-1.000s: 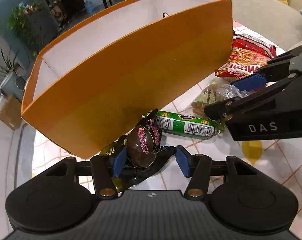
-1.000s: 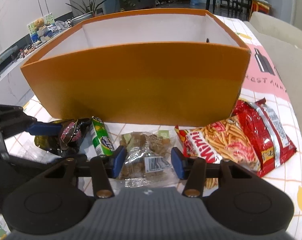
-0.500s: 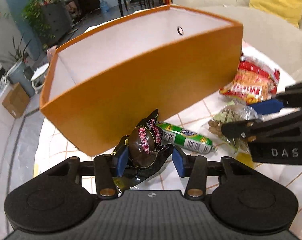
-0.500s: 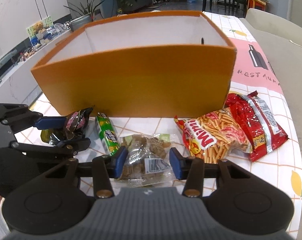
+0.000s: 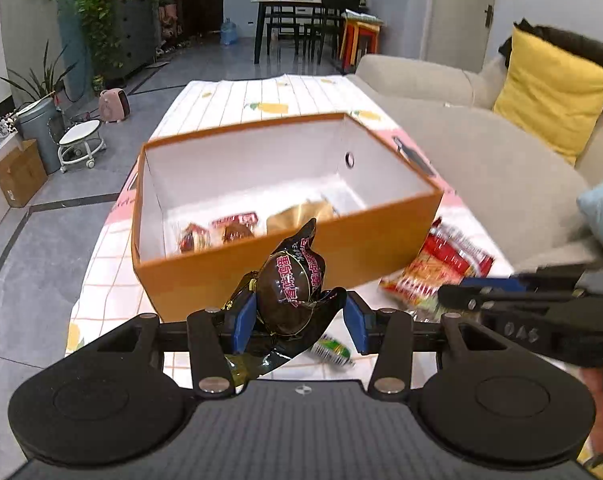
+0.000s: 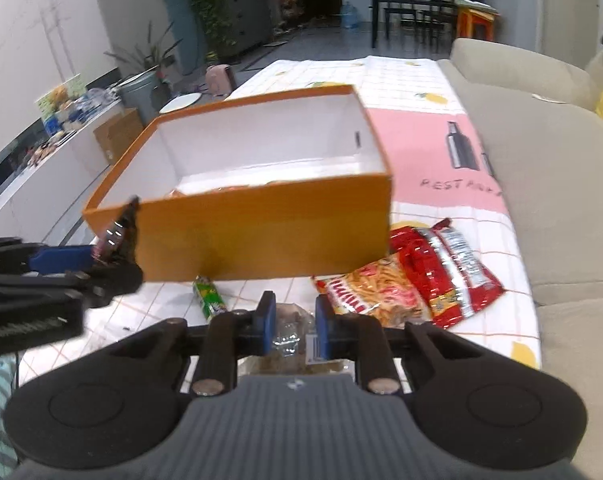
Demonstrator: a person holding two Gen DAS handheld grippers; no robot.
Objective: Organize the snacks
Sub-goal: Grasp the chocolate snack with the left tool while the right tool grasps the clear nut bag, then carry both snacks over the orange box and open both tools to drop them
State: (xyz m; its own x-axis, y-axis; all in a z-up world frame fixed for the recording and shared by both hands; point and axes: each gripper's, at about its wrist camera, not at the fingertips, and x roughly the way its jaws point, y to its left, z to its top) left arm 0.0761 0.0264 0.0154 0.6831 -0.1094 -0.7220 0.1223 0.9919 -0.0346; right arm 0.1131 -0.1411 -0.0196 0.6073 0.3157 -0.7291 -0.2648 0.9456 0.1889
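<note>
The left gripper (image 5: 299, 316) holds a dark brown egg-shaped snack (image 5: 289, 286), squeezed between its blue pads (image 5: 243, 320). The snack's long side points up toward 12 o'clock, with its twisted wrapper tip on top. The orange box (image 5: 361, 248) is just ahead of it at 12 o'clock, with its open top facing up. A few small snacks (image 5: 233, 230) already lie inside, near the front wall. So the next move looks like a short push forward over the wall, and this hand is the nearer one.

In the right view, the right gripper (image 6: 295, 320) is closing its jaws on a clear bag of brown bits (image 6: 289, 338), which sits pinched between the pads. The box is up at 11 o'clock from it. A green stick snack (image 6: 208, 296) lies on the table at 10 o'clock, and the red and yellow chip bags (image 6: 417, 280) lie at 2 o'clock.

A second ago both grippers were low at the table and the box wall filled the view. Now both are higher and you can see down into the box. The right jaws were wide around the bag then, and now they are nearly together.
</note>
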